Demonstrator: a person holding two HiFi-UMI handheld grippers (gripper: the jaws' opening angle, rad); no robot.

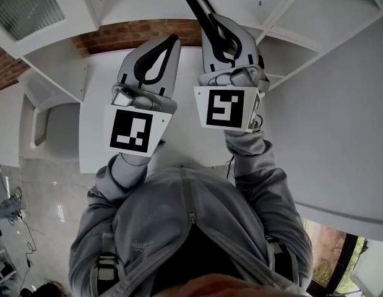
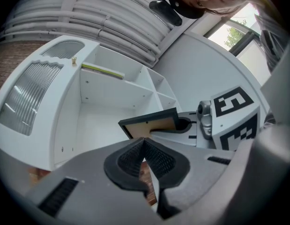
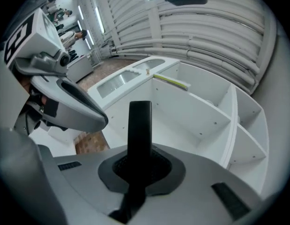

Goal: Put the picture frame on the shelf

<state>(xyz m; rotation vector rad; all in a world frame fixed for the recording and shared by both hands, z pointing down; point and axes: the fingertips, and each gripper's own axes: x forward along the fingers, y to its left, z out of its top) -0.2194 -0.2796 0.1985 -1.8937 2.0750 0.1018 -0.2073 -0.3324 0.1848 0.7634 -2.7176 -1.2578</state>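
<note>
My right gripper (image 1: 219, 34) is shut on a black picture frame (image 1: 192, 2), which sticks up past its fingertips toward the white shelf unit (image 1: 284, 17). In the right gripper view the frame (image 3: 140, 121) stands edge-on between the closed pads (image 3: 156, 165), facing an open shelf compartment (image 3: 196, 111). From the left gripper view I see the frame's brown back and black rim (image 2: 152, 124) in front of the shelf (image 2: 112, 97). My left gripper (image 1: 168, 44) is raised just left of the right one, shut and holding nothing, as its closed tips (image 2: 145, 146) also show.
A thin yellow-green strip (image 2: 101, 70) lies on an upper shelf board. A frosted cabinet door (image 2: 32, 95) stands left of the compartments. Brick wall (image 1: 148, 34) shows behind the unit. My grey hoodie (image 1: 185, 228) fills the lower head view. People stand far off (image 3: 65, 20).
</note>
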